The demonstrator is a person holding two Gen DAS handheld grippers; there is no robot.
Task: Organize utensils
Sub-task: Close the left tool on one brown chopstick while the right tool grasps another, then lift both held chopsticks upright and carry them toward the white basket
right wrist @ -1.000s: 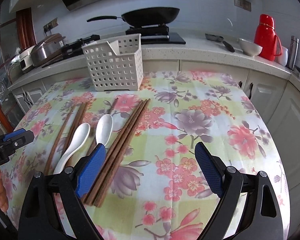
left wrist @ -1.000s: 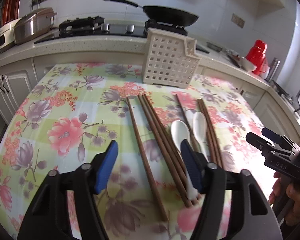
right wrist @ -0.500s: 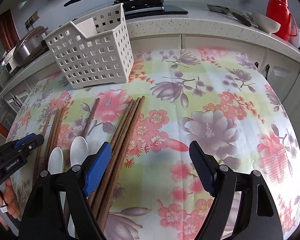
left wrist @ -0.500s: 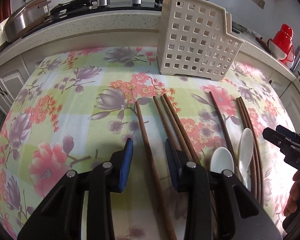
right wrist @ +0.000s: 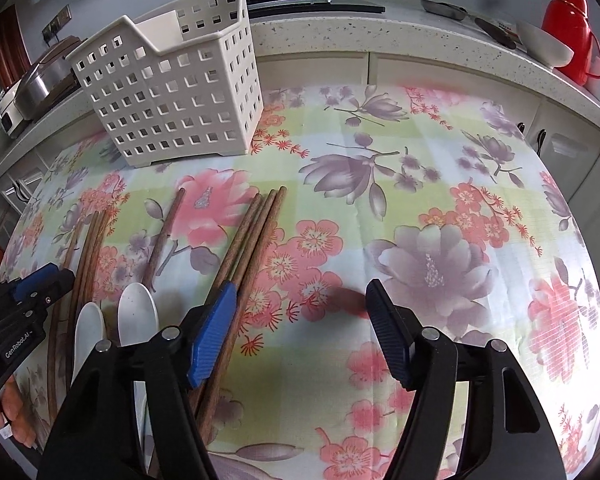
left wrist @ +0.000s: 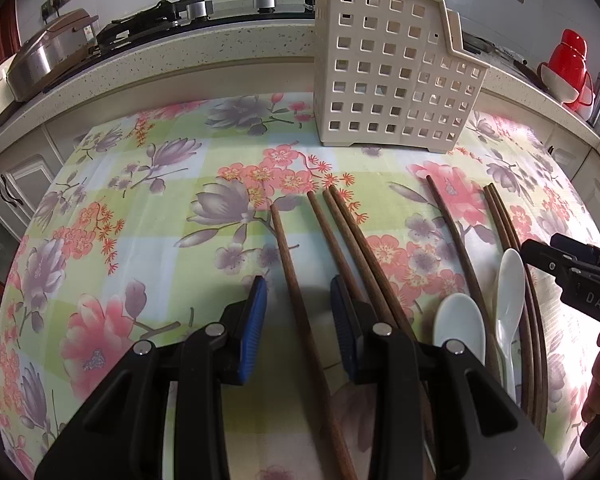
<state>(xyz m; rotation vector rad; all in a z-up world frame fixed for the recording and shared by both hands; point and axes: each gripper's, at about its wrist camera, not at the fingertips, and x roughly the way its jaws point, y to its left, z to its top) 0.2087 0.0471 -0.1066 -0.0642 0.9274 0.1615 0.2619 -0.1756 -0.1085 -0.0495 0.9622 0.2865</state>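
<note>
Brown chopsticks and two white spoons lie on the floral tablecloth in front of a white perforated basket. My left gripper is low over the cloth, its blue pads either side of a lone chopstick with gaps on both sides. A bundle of three chopsticks lies right of it, then the spoons. My right gripper is closing. Its left finger sits over the three-chopstick bundle. Between its jaws I see little but cloth.
The basket stands at the table's far edge before a counter with a stove and wok. A rice cooker is at the left and a red thermos at the right. The other gripper shows at each view's side edge.
Both grippers have come forward and down toward the tablecloth. The left jaws narrowed around the lone chopstick, then held still. The right jaws keep narrowing.
</note>
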